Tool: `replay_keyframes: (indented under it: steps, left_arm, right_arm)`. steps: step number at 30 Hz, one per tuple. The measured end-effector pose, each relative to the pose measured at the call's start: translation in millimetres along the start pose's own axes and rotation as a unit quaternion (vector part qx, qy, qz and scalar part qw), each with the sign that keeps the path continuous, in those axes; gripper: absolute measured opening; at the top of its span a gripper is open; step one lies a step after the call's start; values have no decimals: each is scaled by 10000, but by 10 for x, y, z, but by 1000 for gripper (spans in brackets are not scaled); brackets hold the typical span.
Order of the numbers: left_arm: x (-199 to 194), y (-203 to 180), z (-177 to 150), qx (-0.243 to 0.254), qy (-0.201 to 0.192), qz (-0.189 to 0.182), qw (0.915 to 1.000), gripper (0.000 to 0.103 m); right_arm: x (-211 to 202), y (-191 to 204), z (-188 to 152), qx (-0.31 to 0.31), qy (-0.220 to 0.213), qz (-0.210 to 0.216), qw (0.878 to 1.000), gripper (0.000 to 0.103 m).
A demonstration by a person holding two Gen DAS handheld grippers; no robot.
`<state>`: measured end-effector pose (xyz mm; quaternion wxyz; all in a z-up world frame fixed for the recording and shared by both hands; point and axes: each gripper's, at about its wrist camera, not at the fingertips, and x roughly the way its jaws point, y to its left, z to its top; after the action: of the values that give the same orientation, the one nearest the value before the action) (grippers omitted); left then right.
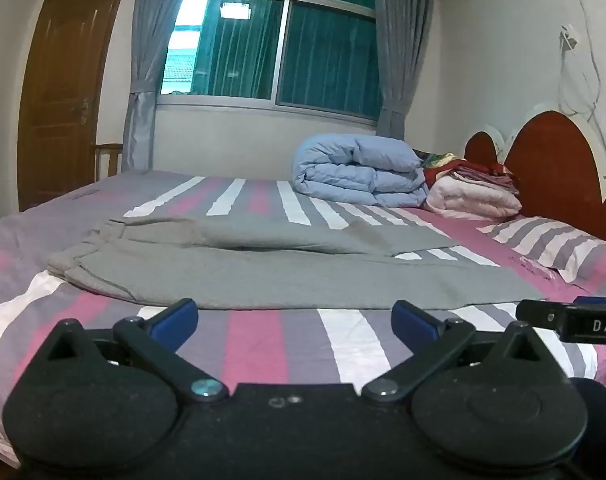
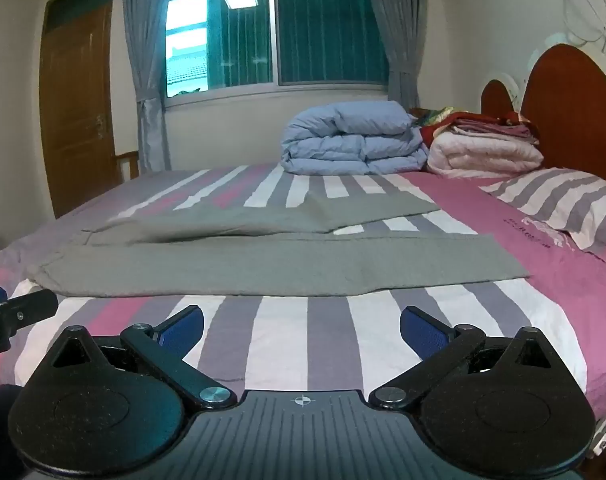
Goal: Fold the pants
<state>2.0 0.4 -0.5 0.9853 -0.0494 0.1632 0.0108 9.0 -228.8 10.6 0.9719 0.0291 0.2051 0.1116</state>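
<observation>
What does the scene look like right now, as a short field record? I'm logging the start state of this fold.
pants: grey, spread flat on bed, legs apart
bed: striped sheet
left gripper: open, short of pants
right gripper: open, short of pants
duvet: blue, folded, far side
pillow: near headboard

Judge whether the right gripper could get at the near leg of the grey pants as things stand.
Probably yes: the right gripper has open jaws, and only bare striped bedsheet lies before the grey pants.
</observation>
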Motion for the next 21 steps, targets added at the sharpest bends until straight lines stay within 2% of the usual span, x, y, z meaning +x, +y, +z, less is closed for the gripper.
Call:
replay_keyframes:
  steps: [21]
  left_arm:
    - [17, 19, -22, 63, -57, -37, 10000, 97]
  right_arm:
    - [17, -48, -49, 75, 46, -53, 9999, 103]
